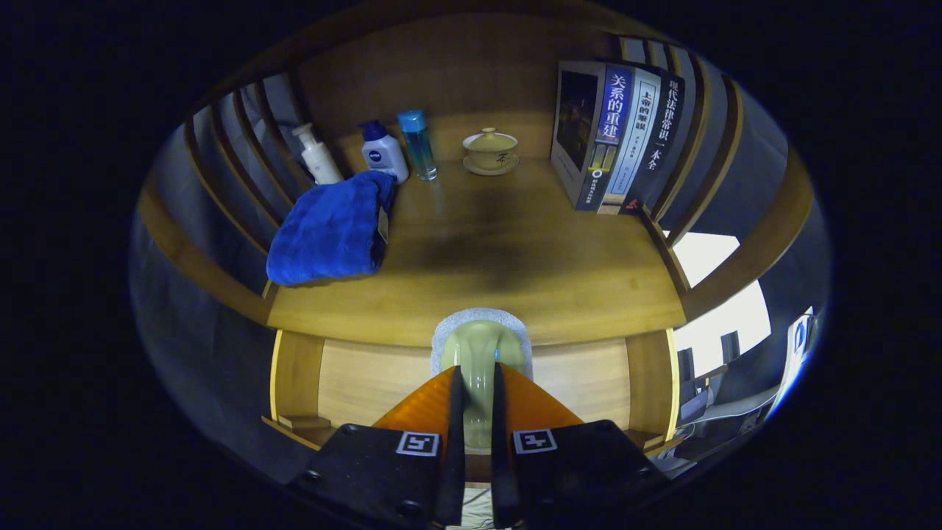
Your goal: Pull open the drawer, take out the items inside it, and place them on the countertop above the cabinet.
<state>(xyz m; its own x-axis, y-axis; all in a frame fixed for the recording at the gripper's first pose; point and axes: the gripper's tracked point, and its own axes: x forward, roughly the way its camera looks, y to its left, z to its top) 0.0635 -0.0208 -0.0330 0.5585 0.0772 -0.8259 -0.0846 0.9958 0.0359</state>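
While your claw (477, 397) is pinching the green cup (480, 353) by its wall, you are lifting it. You are aiming for the bare bench (515, 258) beyond it.

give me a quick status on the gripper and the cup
Gripper shut on pale green cup, held over the open drawer. Countertop just ahead, middle bare.

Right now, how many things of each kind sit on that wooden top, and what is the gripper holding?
Bottles: 3 (pump bottle, white bottle, blue bottle)
Books: 3
Lidded teacup: 1
Blue towel: 1
Total: 8
The gripper is shut on a green cup.
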